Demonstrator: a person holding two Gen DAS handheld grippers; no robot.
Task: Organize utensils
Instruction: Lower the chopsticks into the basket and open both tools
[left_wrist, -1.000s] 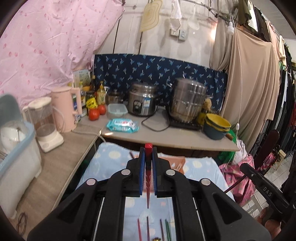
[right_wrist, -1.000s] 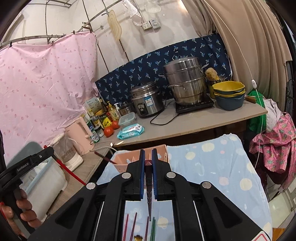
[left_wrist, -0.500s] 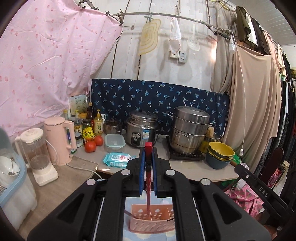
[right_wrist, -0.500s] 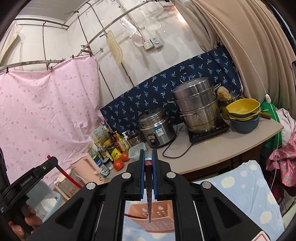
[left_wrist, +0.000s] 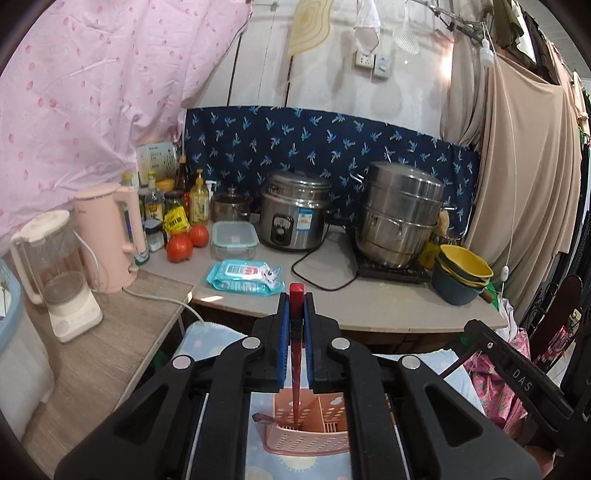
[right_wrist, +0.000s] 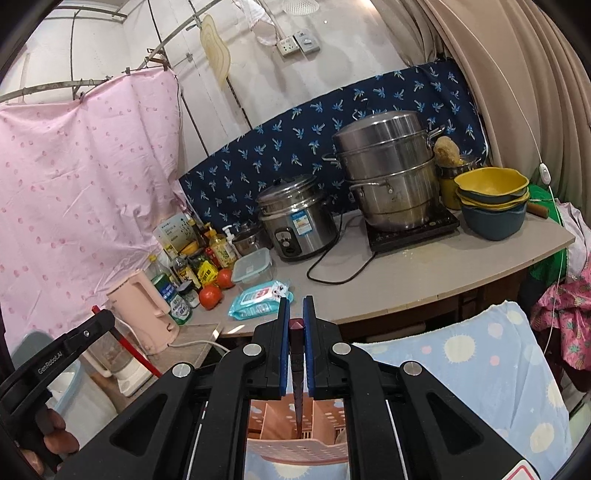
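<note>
Left wrist view. The left gripper (left_wrist: 296, 325) sits at lower centre of the frame, its blue-padded jaws nearly closed and pinching a slim red plastic chopstick (left_wrist: 296, 369). The square butt end pokes up above the pads; the tapered tip hangs down into the pink perforated plastic utensil caddy (left_wrist: 306, 439) at bottom centre. Which compartment it enters, I cannot tell. The caddy stands on a pale blue cloth with cream dots (left_wrist: 207, 339). The black frame of the other gripper shows at right edge.

Right wrist view. The right gripper (right_wrist: 296, 332) is at lower centre, jaws all but shut on a thin dark maroon chopstick (right_wrist: 297, 398). Its top barely clears the pads; the point hangs over a middle divided cell of the same caddy (right_wrist: 303, 446), at about rim level. The left gripper shows at left edge, red stick slanting out, a hand (right_wrist: 55, 439) on its grip.

Handling, as I judge it: both sticks look light, stiff and smooth, so likely slippery and prone to swing between flat pads. The hold near the thick end seems right, letting the point lead downward. The caddy looks light enough to tip if nudged.
</note>
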